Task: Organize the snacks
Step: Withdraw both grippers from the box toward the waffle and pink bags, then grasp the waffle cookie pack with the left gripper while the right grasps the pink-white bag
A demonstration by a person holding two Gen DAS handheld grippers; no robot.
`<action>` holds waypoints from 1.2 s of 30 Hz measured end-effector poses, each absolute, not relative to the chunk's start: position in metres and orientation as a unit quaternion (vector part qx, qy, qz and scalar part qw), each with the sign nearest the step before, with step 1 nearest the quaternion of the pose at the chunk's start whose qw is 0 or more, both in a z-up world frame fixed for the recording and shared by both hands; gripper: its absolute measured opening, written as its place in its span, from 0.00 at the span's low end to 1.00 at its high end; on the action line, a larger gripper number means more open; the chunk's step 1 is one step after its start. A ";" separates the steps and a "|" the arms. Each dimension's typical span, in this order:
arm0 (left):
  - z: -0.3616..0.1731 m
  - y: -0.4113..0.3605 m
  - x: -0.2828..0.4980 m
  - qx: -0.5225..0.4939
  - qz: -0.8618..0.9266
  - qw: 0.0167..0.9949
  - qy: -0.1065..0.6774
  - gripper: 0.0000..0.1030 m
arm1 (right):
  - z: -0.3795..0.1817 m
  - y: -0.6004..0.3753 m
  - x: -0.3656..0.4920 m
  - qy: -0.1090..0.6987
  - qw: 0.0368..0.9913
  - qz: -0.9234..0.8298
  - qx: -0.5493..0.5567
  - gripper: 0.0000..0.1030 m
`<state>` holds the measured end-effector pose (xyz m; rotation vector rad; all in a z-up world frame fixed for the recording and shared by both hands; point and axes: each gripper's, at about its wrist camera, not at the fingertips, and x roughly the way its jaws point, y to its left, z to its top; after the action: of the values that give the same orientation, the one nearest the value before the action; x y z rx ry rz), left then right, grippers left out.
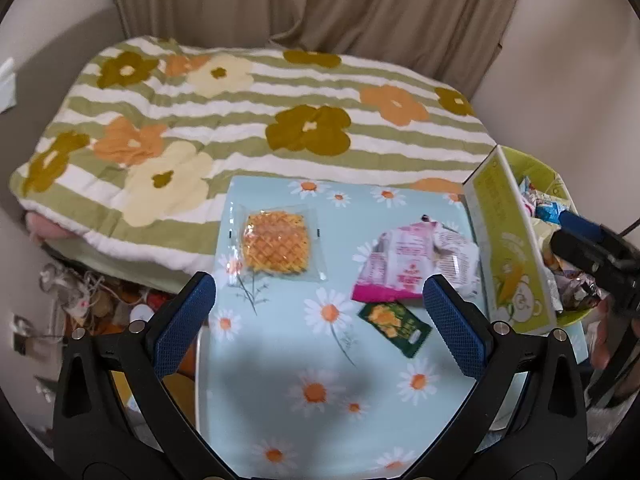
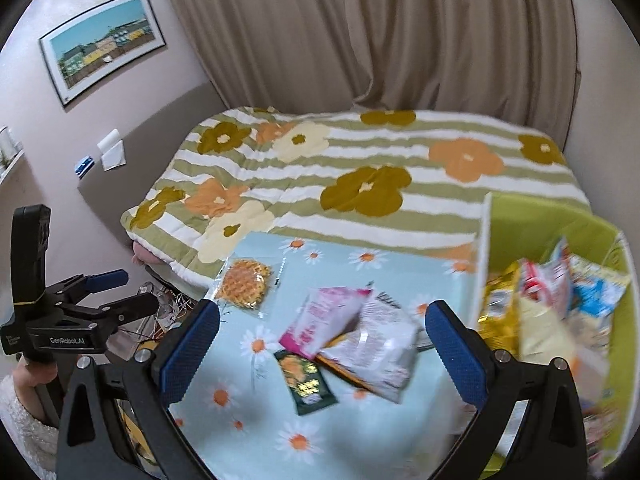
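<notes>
On the daisy-print table (image 1: 280, 360) lie a clear-wrapped waffle (image 1: 276, 244), a pink and white snack bag (image 1: 416, 268) and a small dark green packet (image 1: 394, 326). My left gripper (image 1: 320, 320) is open and empty above the table's near part. My right gripper (image 2: 322, 344) is open and empty, hovering over the pink and white bag (image 2: 352, 340) and the green packet (image 2: 306, 380); the waffle (image 2: 244, 284) lies farther left. A green box (image 2: 560, 240) at the right holds several snack packs; it also shows in the left wrist view (image 1: 508, 240).
A bed with a flowered, striped quilt (image 1: 240, 120) lies behind the table, with curtains (image 2: 360, 40) behind it. Clutter and cables (image 1: 80, 292) lie on the floor to the left. A framed picture (image 2: 100, 44) hangs on the left wall.
</notes>
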<state>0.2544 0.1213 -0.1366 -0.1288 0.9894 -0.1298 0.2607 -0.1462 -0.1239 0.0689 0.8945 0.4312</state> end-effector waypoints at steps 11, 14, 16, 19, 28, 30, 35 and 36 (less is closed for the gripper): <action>-0.212 0.155 0.343 -0.063 -0.116 0.835 0.534 1.00 | -0.182 -0.090 0.291 0.481 0.866 0.128 0.053 0.99; -0.236 0.154 0.360 -0.061 -0.121 0.824 0.550 1.00 | -0.200 -0.084 0.299 0.494 0.861 0.105 0.059 0.99; -0.253 0.152 0.372 -0.057 -0.123 0.816 0.562 1.00 | -0.208 -0.081 0.302 0.501 0.858 0.094 0.063 0.99; -0.271 0.147 0.382 -0.050 -0.121 0.809 0.573 1.00 | -0.221 -0.080 0.308 0.510 0.854 0.074 0.067 0.99; -0.305 0.127 0.397 0.016 -0.104 0.804 0.585 1.00 | -0.241 -0.076 0.315 0.519 0.851 0.045 0.068 0.99; -0.305 0.123 0.397 0.031 -0.103 0.806 0.582 1.00 | -0.245 -0.077 0.315 0.522 0.849 0.042 0.070 0.99; -0.315 0.118 0.399 0.050 -0.106 0.803 0.584 1.00 | -0.249 -0.074 0.315 0.523 0.849 0.037 0.067 0.99; -0.316 0.118 0.399 0.049 -0.107 0.803 0.584 1.00 | -0.250 -0.072 0.315 0.523 0.849 0.036 0.065 0.99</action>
<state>0.3988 0.1180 -0.3161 0.1057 1.2506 -0.2290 0.3153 -0.0724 -0.2497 0.1372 1.1021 0.0752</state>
